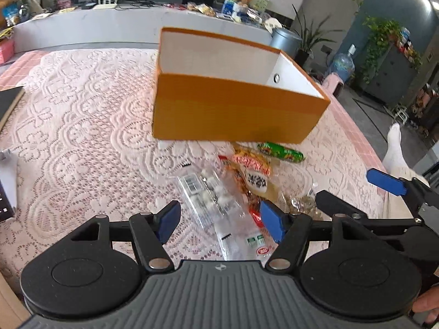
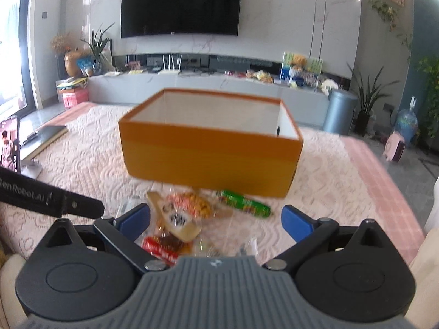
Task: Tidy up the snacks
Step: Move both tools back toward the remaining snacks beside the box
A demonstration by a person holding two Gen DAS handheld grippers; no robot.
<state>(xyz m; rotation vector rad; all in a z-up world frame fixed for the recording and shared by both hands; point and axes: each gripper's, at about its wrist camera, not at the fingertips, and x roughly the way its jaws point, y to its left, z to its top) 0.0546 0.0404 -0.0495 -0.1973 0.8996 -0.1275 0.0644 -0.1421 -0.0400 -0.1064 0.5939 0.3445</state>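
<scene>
An open-topped orange cardboard box with a white interior point(image 1: 236, 109) point(image 2: 211, 161) stands on the pink lace tablecloth point(image 1: 82, 126) point(image 2: 329, 170). A cluster of snack packets lies just in front of its near wall: a green foil-wrapped stick point(image 1: 281, 151) point(image 2: 245, 202), an orange-and-tan pouch point(image 1: 253, 168) point(image 2: 182, 216), and a clear bag of white pieces point(image 1: 212, 194). The left gripper point(image 1: 221, 220) is spread, holding nothing, above the packets. The right gripper point(image 2: 216, 220) is likewise spread and empty, over the same cluster.

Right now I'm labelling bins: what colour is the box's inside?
White inside the orange box, clearest in the left wrist view.
</scene>
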